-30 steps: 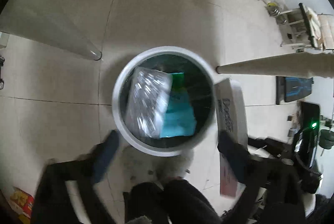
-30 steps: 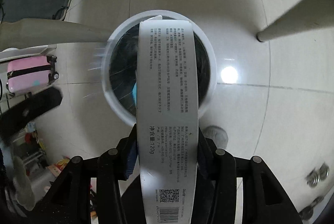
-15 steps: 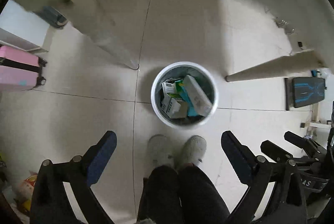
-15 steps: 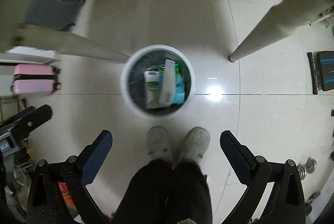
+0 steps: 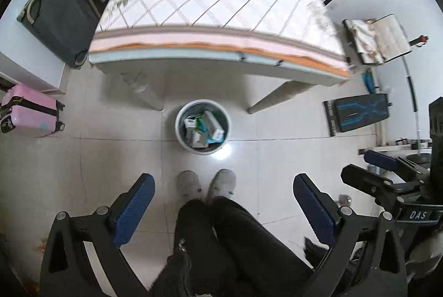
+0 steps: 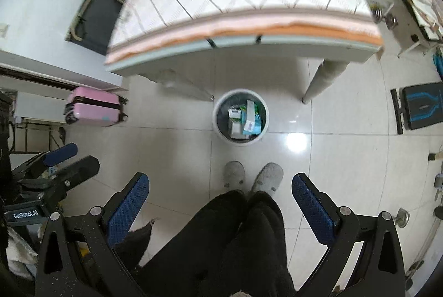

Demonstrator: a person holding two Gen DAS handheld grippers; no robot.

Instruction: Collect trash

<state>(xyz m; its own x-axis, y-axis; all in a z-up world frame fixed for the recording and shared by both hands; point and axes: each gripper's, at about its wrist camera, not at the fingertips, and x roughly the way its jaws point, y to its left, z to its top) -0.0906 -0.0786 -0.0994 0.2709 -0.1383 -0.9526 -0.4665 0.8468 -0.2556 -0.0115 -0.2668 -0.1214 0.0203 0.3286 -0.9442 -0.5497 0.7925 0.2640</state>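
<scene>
Both tools are now lifted high and pulled back from the bin, which looks small and far below; a second ago the long white carton was between the fingers of my right tool above the opening, and now it lies inside with the other packets.

On the left stands a pink suitcase by the wall. My left tool has its jaws spread wide with nothing between them. Past my slippers the white trash bin stands on the floor tiles, just in front of the bench with the checked cloth, between its two near legs. Boxes and a teal packet fill the bin. My right tool is also wide apart and holds nothing.

I judge this drop is finished and the step in hand is to look for more trash. To do it well, I should keep both tools spread, raise them fully above the bench edge before I move forward, so the fingers do not knock the cloth, and look over the bench top. The part I see is blurred, so I cannot tell if trash is left there.
</scene>
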